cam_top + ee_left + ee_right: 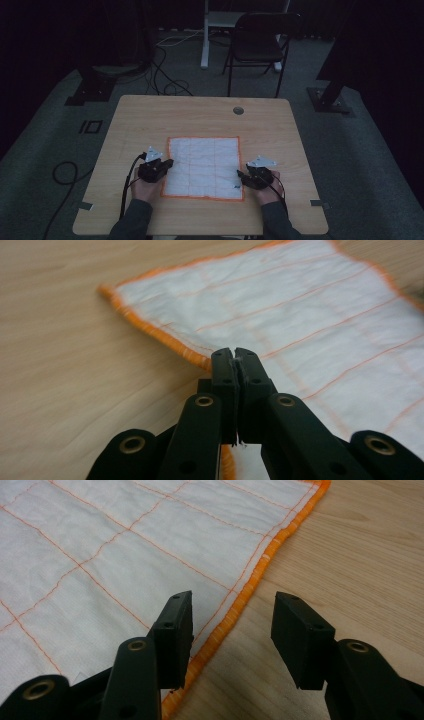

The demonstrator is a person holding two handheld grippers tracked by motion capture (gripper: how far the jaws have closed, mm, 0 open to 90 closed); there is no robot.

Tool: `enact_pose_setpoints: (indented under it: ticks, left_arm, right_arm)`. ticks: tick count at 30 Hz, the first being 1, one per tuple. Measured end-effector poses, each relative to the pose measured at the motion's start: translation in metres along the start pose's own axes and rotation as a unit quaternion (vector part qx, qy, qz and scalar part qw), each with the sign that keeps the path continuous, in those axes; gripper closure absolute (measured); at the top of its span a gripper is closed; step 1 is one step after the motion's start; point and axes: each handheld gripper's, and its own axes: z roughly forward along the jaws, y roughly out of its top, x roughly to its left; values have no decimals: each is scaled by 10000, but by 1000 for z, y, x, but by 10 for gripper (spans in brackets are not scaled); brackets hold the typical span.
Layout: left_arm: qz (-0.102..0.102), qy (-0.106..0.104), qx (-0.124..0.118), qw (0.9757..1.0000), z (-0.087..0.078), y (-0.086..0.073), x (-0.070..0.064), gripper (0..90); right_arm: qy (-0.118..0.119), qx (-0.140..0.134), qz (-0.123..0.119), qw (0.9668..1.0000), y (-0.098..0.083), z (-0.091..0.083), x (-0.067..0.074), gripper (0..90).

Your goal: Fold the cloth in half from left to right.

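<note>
A white cloth (202, 167) with an orange hem and thin orange grid lines lies flat on the wooden table (200, 112). My left gripper (169, 163) sits at the cloth's left edge. In the left gripper view its jaws (235, 354) are pressed together on the orange hem, with white fibres showing between the pads, and the cloth (300, 315) spreads beyond them. My right gripper (240, 174) is at the cloth's right edge near the front corner. In the right gripper view it (232, 604) stands open astride the hem of the cloth (100, 555), one jaw over fabric, the other over bare wood.
A round cable hole (238, 110) sits in the table's far right part. Beyond the table stand a black folding chair (257, 42) and a white desk leg (204, 35). Cables (65, 172) trail over the grey carpet at the left.
</note>
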Motion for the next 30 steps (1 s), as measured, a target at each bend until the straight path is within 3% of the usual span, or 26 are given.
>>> enact_pose_setpoints:
  ticks: [7, 17, 30]
  left_arm:
    - [213, -246, -16, 9995, 11, 16, -19, 891]
    - [585, -581, 37, 9966, 28, 40, -51, 891]
    - [851, -805, 84, 9931, 46, 54, -77, 892]
  right_arm:
    - [6, -5, 7, 10000, 0, 0, -1, 507]
    - [4, -17, 14, 10000, 0, 0, -2, 507]
    - [-13, -34, 65, 10000, 0, -1, -3, 508]
